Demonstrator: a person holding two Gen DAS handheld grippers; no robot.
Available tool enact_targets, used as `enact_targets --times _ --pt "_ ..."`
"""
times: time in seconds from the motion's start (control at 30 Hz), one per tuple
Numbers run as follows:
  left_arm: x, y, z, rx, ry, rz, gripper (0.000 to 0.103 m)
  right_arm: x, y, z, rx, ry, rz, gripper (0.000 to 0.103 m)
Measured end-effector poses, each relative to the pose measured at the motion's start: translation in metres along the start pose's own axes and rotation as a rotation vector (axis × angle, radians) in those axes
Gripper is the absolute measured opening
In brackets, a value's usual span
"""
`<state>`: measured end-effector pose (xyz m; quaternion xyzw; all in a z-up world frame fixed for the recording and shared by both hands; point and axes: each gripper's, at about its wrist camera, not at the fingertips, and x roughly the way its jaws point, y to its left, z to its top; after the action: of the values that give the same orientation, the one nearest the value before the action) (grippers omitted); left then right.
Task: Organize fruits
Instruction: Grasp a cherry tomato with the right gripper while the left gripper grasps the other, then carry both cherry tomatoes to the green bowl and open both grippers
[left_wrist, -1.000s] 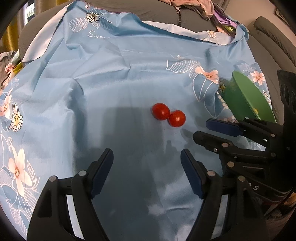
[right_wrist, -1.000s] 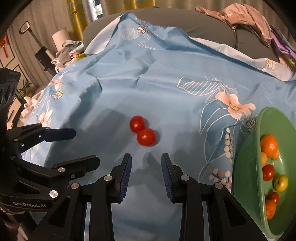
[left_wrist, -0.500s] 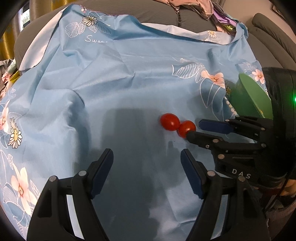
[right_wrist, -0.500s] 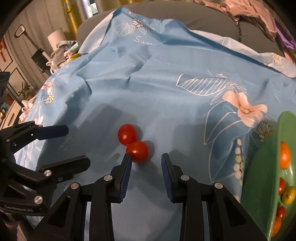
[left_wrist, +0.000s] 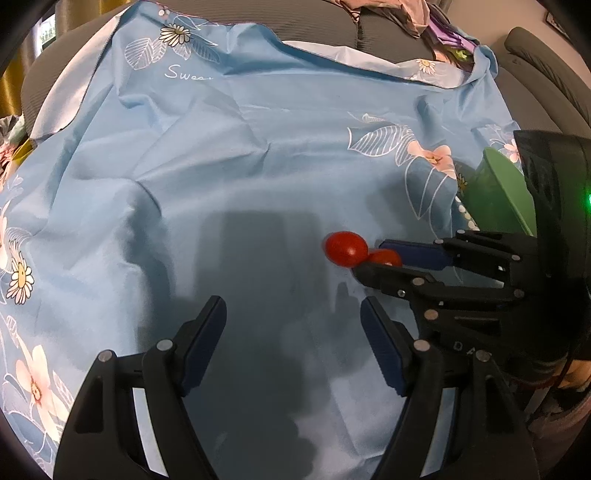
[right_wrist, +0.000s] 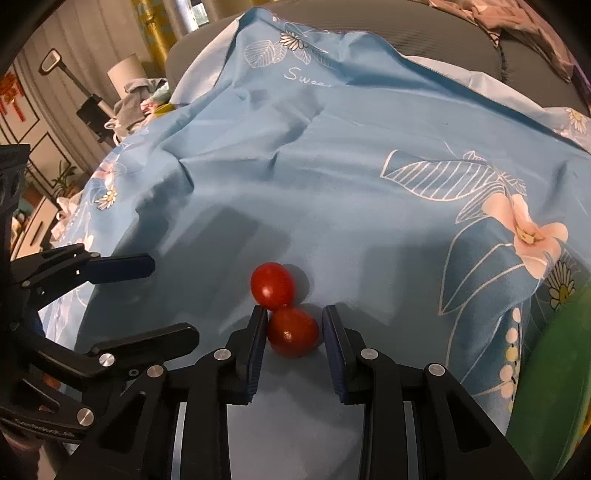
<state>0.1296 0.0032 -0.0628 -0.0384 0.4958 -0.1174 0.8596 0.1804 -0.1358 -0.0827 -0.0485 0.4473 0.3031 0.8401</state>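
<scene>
Partly hidden: near tomato (left_wrist: 384, 256) behind right claw (left_wrist: 369, 258) finger.

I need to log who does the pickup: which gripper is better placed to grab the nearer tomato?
Right. The right gripper straddles the nearer tomato; the left gripper hangs open over bare cloth.

A light-blue floral cloth (right_wrist: 332, 177) is spread out; two touching red tomatoes (right_wrist: 273, 284) and a green bowl (left_wrist: 506, 195) are borne on it.

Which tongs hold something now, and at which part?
The right tongs are closing on the nearer small red round tomato, at its two sides. The left tongs hold nothing.
</scene>
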Motion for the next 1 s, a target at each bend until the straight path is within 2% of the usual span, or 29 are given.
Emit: enact_targets --times 0.33,0.43,0.57,0.73,0.9,1.0 --pt "0.023 -0.023 0.023 0.051 -0.01 -0.024 0.074 -0.027 -0.023 -0.023 0.081 -0.03 -0.057 0.029" --pt "0.035 -0.029 0.028 0.067 0.017 -0.033 0.073 -0.035 -0.027 -0.032 0.095 -0.035 -0.033 0.029" --pt "0.046 -0.037 0.031 0.091 0.02 -0.005 0.063 -0.04 -0.026 -0.037 0.091 -0.049 -0.01 0.029" --pt "0.049 -0.04 0.031 0.124 -0.021 0.062 0.032 -0.044 -0.03 -0.04 0.113 -0.069 0.018 0.029" --pt "0.049 -0.038 0.029 0.129 -0.03 0.077 0.029 -0.048 -0.032 -0.04 0.127 -0.088 0.027 0.028" --pt "0.044 -0.039 0.029 0.107 -0.024 0.049 0.029 -0.054 -0.031 -0.042 0.133 -0.1 0.024 0.028"
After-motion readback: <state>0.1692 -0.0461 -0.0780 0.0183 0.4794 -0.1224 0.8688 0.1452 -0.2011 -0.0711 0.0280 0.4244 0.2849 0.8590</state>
